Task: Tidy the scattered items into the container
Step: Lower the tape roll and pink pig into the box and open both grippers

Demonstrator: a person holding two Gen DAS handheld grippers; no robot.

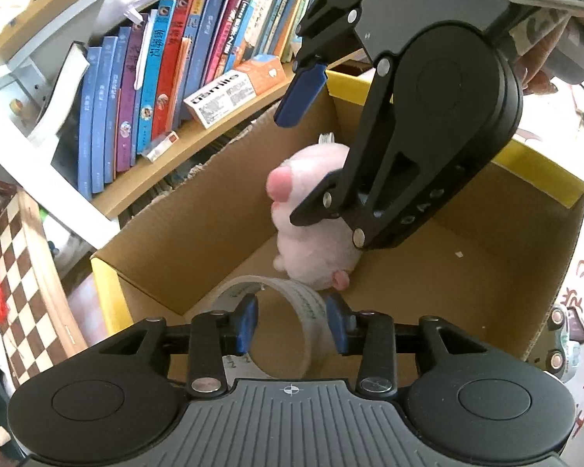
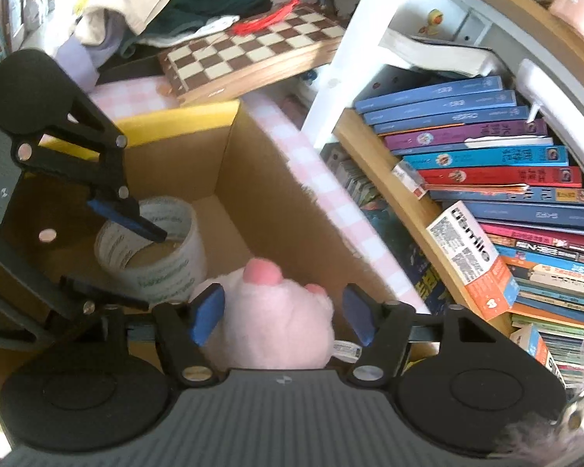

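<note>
A bookshelf (image 1: 144,89) is crowding the wall beside a cardboard box (image 1: 198,210), with a chessboard (image 2: 253,50) lying nearby. Inside the box, a pink plush (image 2: 276,311) is lying near a clear tape roll (image 2: 155,245). The left gripper (image 1: 292,321) is straddling the roll's rim, jaws spread. The right gripper (image 2: 282,313) is flanking the plush, released, pads clear of it.
</note>
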